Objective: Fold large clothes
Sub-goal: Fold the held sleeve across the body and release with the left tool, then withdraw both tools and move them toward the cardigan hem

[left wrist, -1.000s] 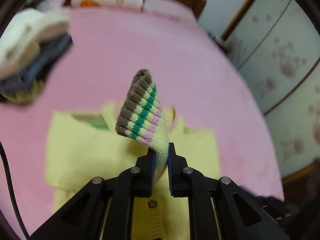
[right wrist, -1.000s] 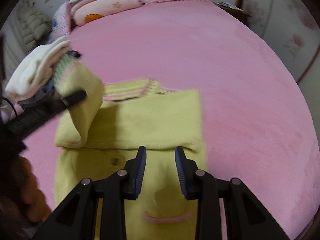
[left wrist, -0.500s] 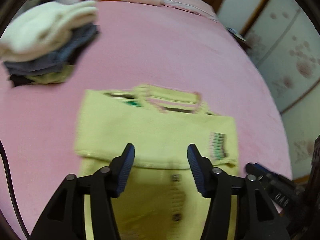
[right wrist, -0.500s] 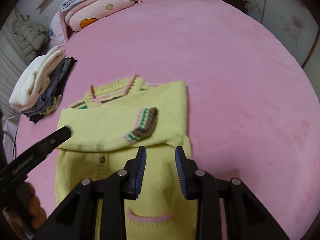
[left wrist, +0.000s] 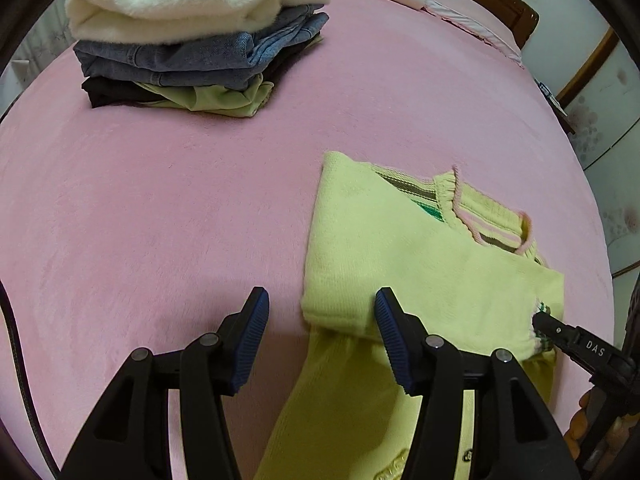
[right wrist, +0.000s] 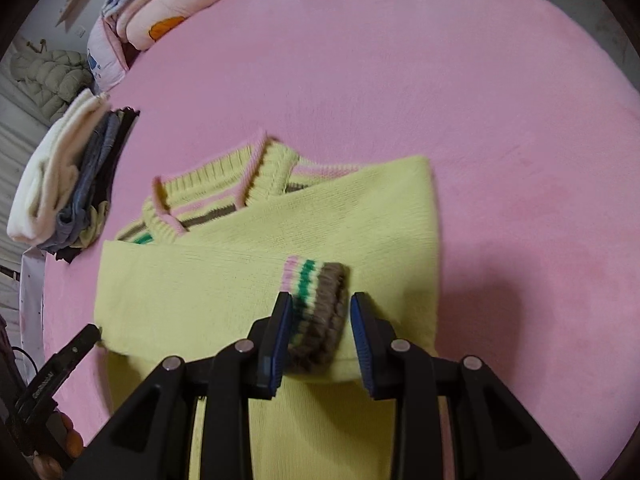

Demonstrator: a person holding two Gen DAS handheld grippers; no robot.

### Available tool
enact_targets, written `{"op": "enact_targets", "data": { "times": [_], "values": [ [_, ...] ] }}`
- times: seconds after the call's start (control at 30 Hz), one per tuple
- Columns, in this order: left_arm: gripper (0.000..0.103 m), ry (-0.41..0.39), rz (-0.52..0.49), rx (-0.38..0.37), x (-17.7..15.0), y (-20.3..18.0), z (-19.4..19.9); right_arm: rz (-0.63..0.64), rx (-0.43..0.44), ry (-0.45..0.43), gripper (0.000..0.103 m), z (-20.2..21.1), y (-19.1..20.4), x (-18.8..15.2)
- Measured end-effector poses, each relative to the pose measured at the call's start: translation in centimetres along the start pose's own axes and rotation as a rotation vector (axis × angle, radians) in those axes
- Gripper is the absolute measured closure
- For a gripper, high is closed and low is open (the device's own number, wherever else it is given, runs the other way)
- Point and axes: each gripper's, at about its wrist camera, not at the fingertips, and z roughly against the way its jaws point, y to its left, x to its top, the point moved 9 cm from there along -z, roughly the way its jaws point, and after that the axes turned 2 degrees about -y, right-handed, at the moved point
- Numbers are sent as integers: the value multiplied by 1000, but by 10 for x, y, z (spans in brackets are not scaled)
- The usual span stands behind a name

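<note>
A pale yellow knit sweater (left wrist: 400, 264) (right wrist: 240, 280) lies on the pink bed (left wrist: 120, 220), both sleeves folded across its chest. The striped cuff (right wrist: 320, 292) of one sleeve rests on top. My left gripper (left wrist: 322, 308) is open, straddling the sweater's left folded edge just above the cloth, nothing pinched. My right gripper (right wrist: 320, 308) is open too, hovering low over the cuff, which shows between its fingers without being squeezed. In the left wrist view a right fingertip (left wrist: 560, 332) shows by the cuff (left wrist: 540, 320). A left fingertip (right wrist: 80, 344) shows in the right wrist view.
A pile of folded clothes (left wrist: 192, 40) (right wrist: 68, 176), cream fleece on denim, sits at the far left of the bed. Folded quilts (right wrist: 168, 4) lie at the head by a wooden headboard (left wrist: 488, 4). A flowered wardrobe (left wrist: 600, 100) stands beyond the bed's right edge.
My left gripper let go of the striped sleeve, which now lies across the sweater, then opened and swung down to the left edge. The right gripper dropped toward the cuff.
</note>
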Motion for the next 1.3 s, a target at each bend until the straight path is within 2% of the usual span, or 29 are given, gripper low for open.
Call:
{"op": "enact_targets", "data": {
  "times": [0.07, 0.1, 0.13, 0.23, 0.33, 0.4, 0.5, 0.53, 0.7, 0.8, 0.87, 0.93, 1.07, 1.17, 1.23, 1.3],
  "values": [
    [49, -2, 3, -5, 2, -1, -3, 29, 2, -15, 77, 0, 7, 0],
    [49, -4, 2, -6, 4, -3, -5, 64, 15, -25, 94, 4, 15, -1],
    [49, -9, -1, -9, 6, -6, -6, 83, 25, -34, 94, 8, 20, 0],
    [49, -19, -20, -12, 9, -13, -8, 156, 2, -151, 94, 39, 30, 5],
    [49, -12, -42, -14, 9, -20, -14, 179, -97, -234, 94, 59, 20, 6],
    [49, -1, -66, 2, 7, -24, -20, 156, -170, -205, 92, 49, 1, 0],
    [49, 9, -116, 51, 4, -25, -31, 133, -186, -93, 88, 25, -14, -15],
    [49, 14, -126, 61, 4, -25, -33, 136, -192, -83, 88, 22, -15, -17],
    [49, -1, -153, 89, 5, -28, -25, 15, -191, -161, 84, 50, -28, -10],
    [50, -90, -160, 71, 15, -37, 3, -48, -145, -195, 84, 63, -29, -13],
    [50, -143, -176, 40, 21, -48, 18, -18, -120, -196, 84, 65, -15, -16],
    [50, -152, -184, -1, 23, -58, 21, 55, -84, -188, 84, 60, 4, -18],
    [50, -92, -182, -62, 21, -78, 0, 162, -27, -163, 84, 42, 39, -17],
    [50, -25, -198, -15, 14, -80, -32, 219, -49, -135, 84, 18, 54, -19],
    [50, -13, -227, 57, 12, -73, -49, 210, -113, -121, 88, 5, 42, -20],
    [48, -12, -257, 67, 9, -70, -57, 182, -176, -145, 90, 5, 16, -17]
  ]
}}
